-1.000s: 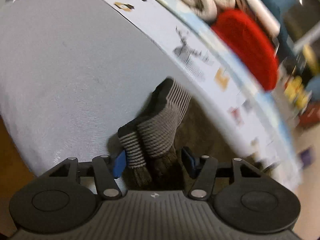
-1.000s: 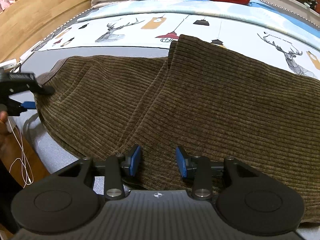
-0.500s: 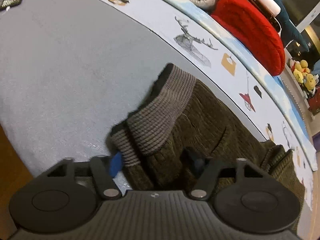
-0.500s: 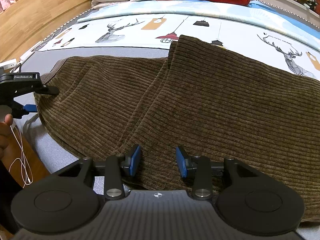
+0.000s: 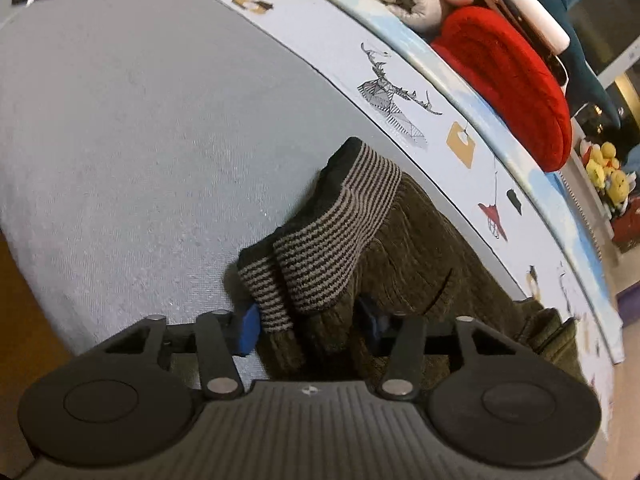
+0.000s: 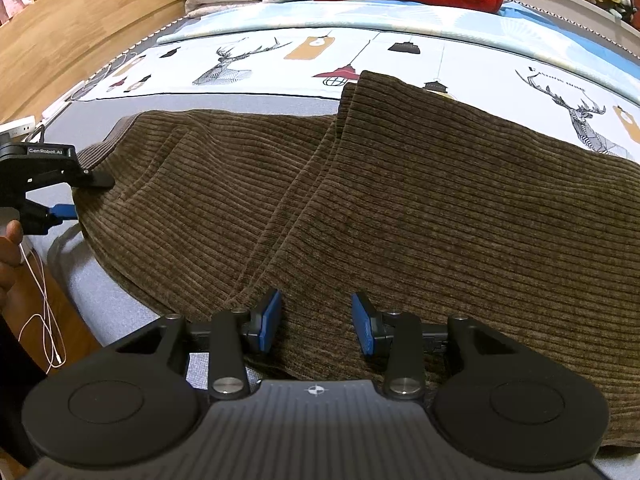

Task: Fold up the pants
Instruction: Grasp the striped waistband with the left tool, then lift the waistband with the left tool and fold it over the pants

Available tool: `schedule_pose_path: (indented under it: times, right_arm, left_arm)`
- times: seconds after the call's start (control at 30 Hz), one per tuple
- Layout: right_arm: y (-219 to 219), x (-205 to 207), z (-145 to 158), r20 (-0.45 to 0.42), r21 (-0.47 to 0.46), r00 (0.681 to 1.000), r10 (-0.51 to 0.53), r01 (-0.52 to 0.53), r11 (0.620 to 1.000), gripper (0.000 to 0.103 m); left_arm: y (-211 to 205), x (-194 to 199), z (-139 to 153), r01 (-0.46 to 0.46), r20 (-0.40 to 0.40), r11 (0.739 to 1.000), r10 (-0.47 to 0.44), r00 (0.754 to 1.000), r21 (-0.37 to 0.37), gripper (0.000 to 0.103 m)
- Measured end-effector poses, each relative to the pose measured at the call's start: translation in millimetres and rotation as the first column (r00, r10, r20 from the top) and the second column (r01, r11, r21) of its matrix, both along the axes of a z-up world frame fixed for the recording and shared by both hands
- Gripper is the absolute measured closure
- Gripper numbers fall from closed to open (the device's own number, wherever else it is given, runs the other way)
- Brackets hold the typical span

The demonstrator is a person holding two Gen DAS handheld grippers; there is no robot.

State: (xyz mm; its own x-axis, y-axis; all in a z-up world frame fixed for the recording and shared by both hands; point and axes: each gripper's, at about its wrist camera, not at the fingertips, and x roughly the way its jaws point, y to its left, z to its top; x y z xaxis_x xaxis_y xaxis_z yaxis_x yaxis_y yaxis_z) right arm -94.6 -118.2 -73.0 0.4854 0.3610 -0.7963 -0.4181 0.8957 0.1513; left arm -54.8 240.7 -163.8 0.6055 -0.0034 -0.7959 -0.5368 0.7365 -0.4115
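Pants (image 6: 400, 200), brown corduroy, spread on bed (image 5: 120, 120), filling centre of right view. Left gripper (image 5: 308, 320) at striped cuff (image 5: 336, 236), lower centre of left view, jaws closing around cloth, not yet clamped. Right gripper (image 6: 316, 320) gaping, hem between pads, unpinched. Risk: cuff slipping out if lifted early; uneven fold if only one side caught.
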Motion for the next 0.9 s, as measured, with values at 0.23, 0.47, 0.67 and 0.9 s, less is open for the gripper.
schedule_pose_path:
  times: [0.23, 0.47, 0.67, 0.9]
  right_arm:
    - [-15.4, -0.9, 8.9, 0.044, 0.009, 0.998, -0.044, 0.043, 0.999, 0.088]
    - [-72.1, -1.4, 26.7, 0.098, 0.112, 0.971, -0.217, 0.206, 0.972, 0.101]
    - [-131.0, -7.1, 24.8, 0.074, 0.169, 0.927, -0.367, 0.351, 0.921, 0.077]
    - [-213.2, -20.8, 23.5, 0.055, 0.246, 0.812, -0.581, 0.552, 0.796, 0.074]
  left_arm:
    - [-35.9, 4.2, 41.2, 0.074, 0.088, 0.975, -0.095, 0.992, 0.21, 0.069]
    - [-105.1, 22.4, 89.9, 0.095, 0.196, 0.955, -0.154, 0.968, 0.281, 0.073]
    - [-212.5, 39.3, 131.4, 0.265, 0.291, 0.902, -0.37, 0.882, 0.341, 0.075]
    - [-357.2, 37.1, 135.0, 0.608, 0.299, 0.697, -0.715, 0.632, 0.38, 0.076]
